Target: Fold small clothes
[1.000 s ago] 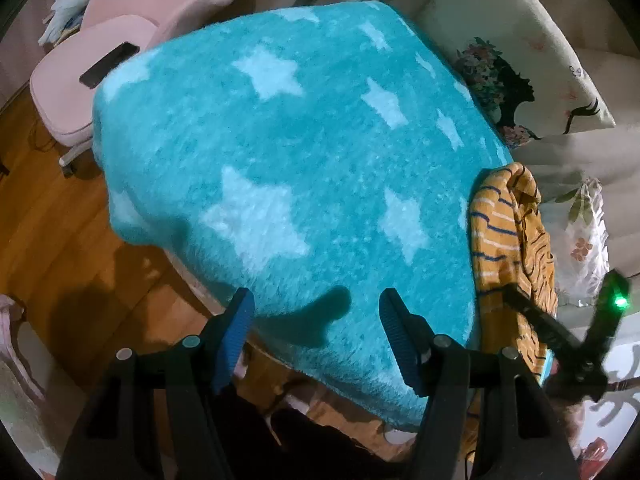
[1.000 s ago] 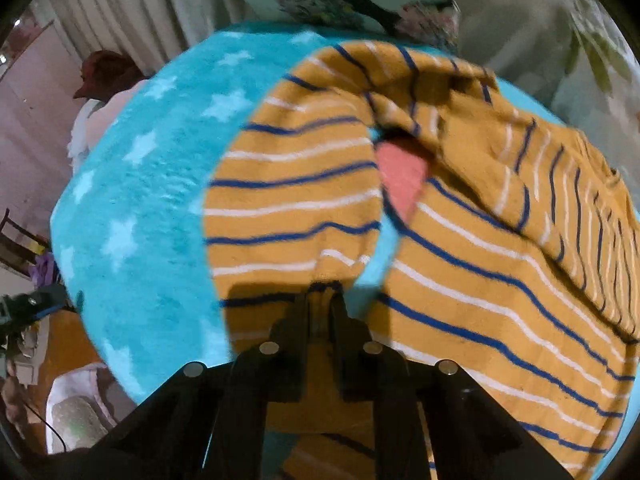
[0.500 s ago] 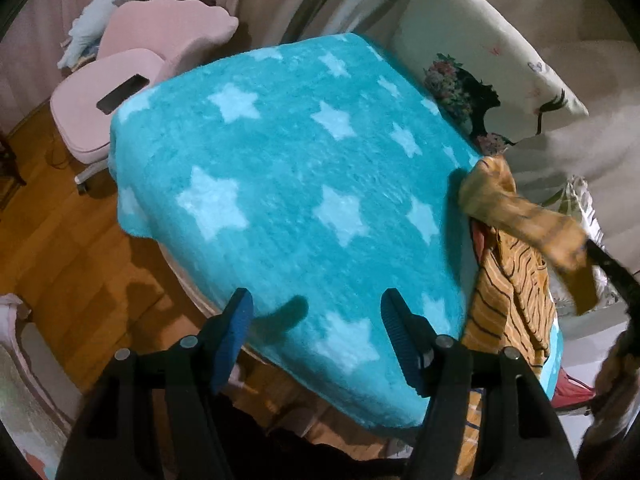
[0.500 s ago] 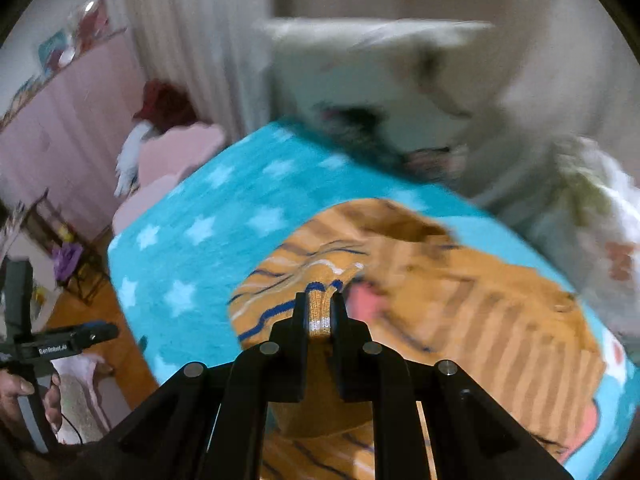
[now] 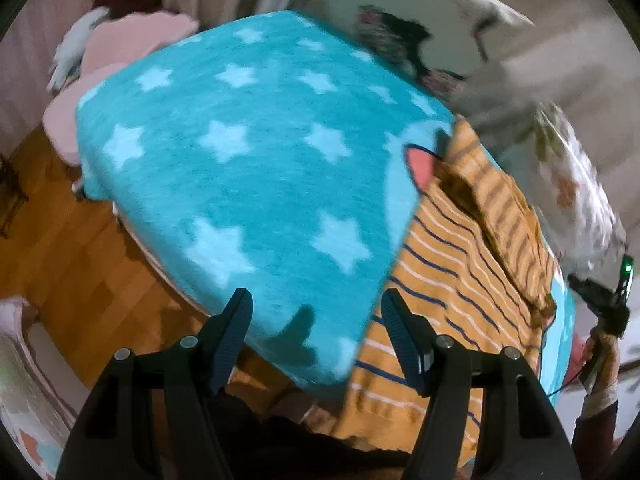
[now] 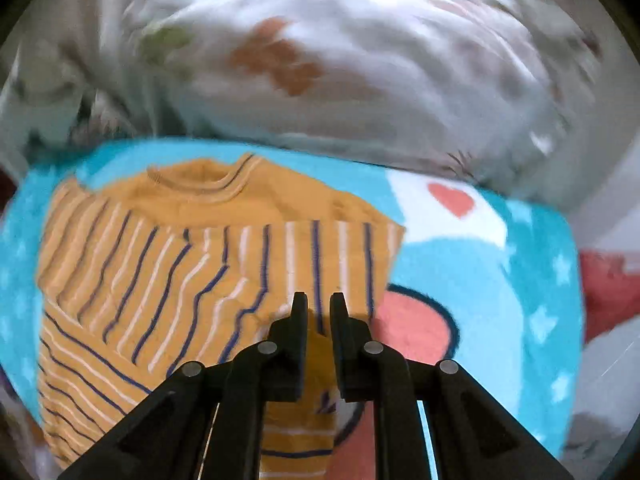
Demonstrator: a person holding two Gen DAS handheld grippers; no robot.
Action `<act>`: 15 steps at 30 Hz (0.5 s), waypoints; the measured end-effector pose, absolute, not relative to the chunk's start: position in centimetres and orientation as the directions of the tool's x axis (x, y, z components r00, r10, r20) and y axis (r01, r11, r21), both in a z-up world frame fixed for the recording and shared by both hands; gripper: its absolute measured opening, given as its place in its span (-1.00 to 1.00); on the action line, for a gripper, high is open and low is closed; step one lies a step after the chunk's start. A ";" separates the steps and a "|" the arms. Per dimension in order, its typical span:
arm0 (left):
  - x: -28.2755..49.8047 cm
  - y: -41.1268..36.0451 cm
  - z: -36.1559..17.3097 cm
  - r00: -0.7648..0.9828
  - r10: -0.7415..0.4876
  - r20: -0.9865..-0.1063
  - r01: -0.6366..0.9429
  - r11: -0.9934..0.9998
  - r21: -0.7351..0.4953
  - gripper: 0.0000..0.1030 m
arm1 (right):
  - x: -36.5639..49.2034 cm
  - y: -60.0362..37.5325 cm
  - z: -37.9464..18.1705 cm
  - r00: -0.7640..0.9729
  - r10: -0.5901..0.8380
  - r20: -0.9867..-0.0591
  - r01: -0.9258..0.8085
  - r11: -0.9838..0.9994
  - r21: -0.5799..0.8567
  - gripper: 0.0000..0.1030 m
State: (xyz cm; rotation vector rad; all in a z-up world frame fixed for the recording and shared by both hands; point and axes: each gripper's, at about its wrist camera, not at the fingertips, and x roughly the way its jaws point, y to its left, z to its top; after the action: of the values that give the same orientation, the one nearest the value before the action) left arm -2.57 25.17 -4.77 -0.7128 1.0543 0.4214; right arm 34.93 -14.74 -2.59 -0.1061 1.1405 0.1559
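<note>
A small mustard sweater with navy and white stripes [image 6: 168, 272] lies on a turquoise star blanket [image 6: 500, 280]. One sleeve is folded across its body, collar at the far edge. My right gripper [image 6: 319, 304] sits just above the folded sleeve, its jaws a narrow gap apart, with cloth showing in the gap. In the left wrist view the sweater [image 5: 460, 264] lies at the right of the blanket [image 5: 248, 160]. My left gripper [image 5: 316, 320] is open and empty, hovering over the blanket's near edge, left of the sweater. The right gripper [image 5: 600, 300] shows at the far right.
Floral pillows [image 5: 420, 32] and white bedding [image 6: 360, 60] lie along the far side of the blanket. A pink chair [image 5: 120, 48] stands at the far left. Wood floor [image 5: 60, 248] lies below the blanket's left edge. A red item [image 6: 608, 288] sits at the right.
My right gripper carried the sleeve up and over, then laid it across the sweater body. The left gripper drew back and swung right, so more of the sweater shows.
</note>
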 end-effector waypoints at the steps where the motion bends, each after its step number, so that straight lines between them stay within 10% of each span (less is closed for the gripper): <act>1: -2.3 24.3 -4.6 0.442 -0.011 -0.897 -0.623 0.715 -0.316 0.28 | 34.4 -15.9 -2.2 0.423 0.123 -0.898 -0.157 0.986 0.060 -0.35; 11: 0.3 18.9 -3.7 0.421 -0.010 -0.907 -0.578 0.768 -0.276 0.28 | 30.4 -14.3 -5.3 0.309 0.476 -0.823 -0.250 0.876 0.413 -0.32; 15: 0.6 17.6 -4.0 0.397 -0.020 -0.918 -0.553 0.793 -0.256 0.28 | 31.4 -13.3 -8.4 0.290 0.380 -0.878 -0.236 0.918 0.319 -0.39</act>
State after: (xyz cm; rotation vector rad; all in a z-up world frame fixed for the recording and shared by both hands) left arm 0.59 17.59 -3.96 -0.5898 1.1254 0.3632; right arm 31.37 -13.26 -8.42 0.1372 1.2089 0.4126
